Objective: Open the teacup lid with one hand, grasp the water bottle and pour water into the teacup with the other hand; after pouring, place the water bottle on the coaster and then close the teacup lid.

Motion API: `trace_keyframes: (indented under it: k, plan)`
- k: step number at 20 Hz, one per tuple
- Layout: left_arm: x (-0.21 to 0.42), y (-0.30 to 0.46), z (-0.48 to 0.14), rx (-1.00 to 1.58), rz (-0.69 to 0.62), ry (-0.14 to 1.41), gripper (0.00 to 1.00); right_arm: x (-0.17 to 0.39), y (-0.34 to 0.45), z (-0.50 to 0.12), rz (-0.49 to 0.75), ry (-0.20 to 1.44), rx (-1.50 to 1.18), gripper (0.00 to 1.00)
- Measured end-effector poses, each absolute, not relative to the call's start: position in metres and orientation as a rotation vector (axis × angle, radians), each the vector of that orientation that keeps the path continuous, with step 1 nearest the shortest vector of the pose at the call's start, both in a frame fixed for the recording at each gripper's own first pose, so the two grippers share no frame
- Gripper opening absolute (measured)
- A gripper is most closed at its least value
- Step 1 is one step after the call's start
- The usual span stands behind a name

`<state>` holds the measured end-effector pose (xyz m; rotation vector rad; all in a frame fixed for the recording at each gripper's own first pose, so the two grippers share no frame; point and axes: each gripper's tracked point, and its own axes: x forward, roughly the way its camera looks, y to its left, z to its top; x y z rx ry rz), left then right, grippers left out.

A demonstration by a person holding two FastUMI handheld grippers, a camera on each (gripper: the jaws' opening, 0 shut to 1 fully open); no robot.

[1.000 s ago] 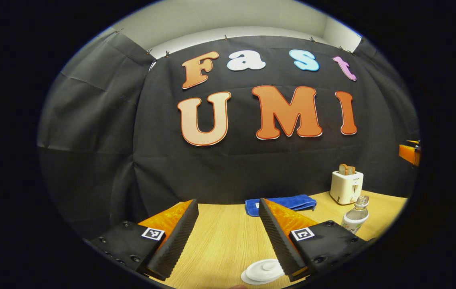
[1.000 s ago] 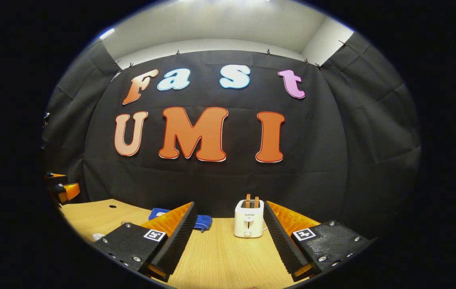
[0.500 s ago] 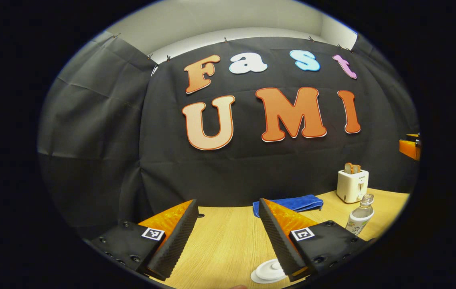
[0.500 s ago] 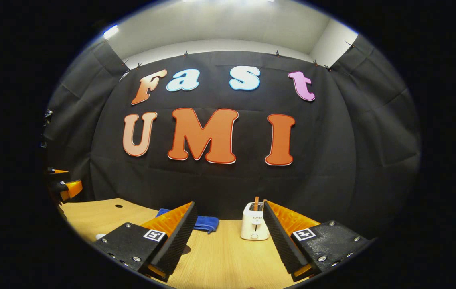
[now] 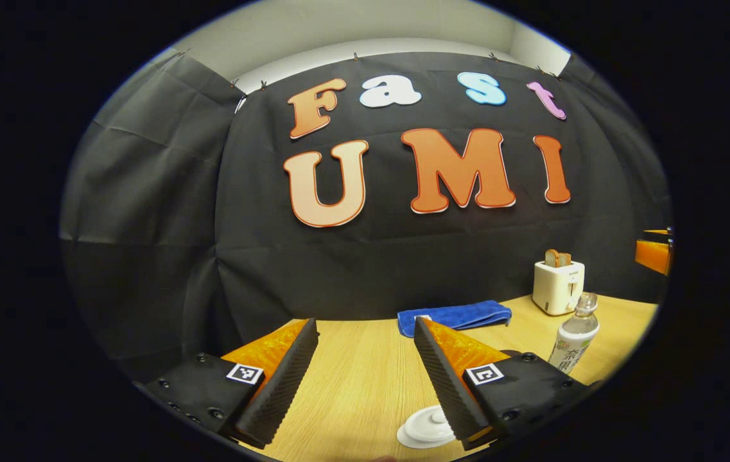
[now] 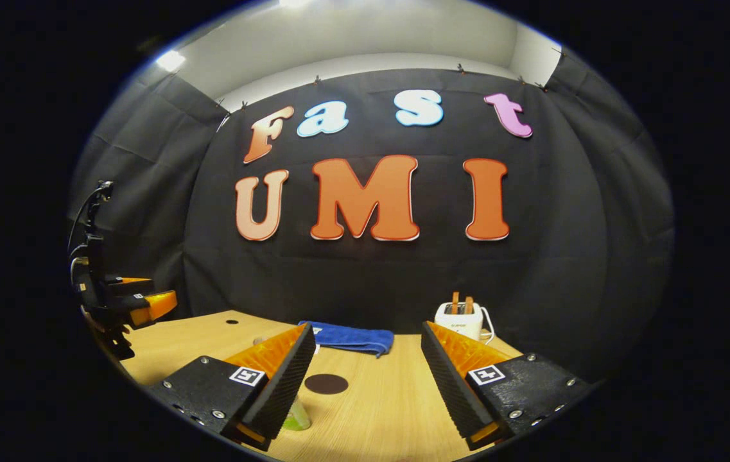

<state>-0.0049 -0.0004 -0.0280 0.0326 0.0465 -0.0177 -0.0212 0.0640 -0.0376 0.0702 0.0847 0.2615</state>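
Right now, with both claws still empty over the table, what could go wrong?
The water bottle stands tall and narrow near the toaster, with no cap that I can make out; a clumsy grab might tip it and spill. The teacup lid lies low beside one finger of the open left gripper, so a descent might knock it rather than grip it. The dark coaster ahead of the open right gripper is small, so the bottle may land off-centre.
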Motion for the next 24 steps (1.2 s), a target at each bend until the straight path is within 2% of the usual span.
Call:
trace_keyframes:
  k: [10,19,21,22,24]
  plan:
    - [-0.021,-0.041,-0.112,-0.048,-0.161,0.23,0.99,-0.045,0.118,-0.089,0.43,0.177,0.072,0.99]
    - [-0.024,-0.071,-0.16,0.001,-0.233,0.336,0.99,-0.05,0.135,-0.11,0.474,0.211,0.039,1.0]
    - [-0.023,-0.072,-0.17,0.023,-0.234,0.363,0.95,-0.052,0.138,-0.116,0.484,0.222,0.037,1.0]
    - [-0.022,-0.074,-0.171,0.022,-0.239,0.369,0.97,-0.052,0.139,-0.118,0.488,0.228,0.035,1.0]
    - [-0.02,-0.082,-0.173,0.016,-0.254,0.366,0.87,-0.052,0.141,-0.122,0.492,0.234,0.024,1.0]
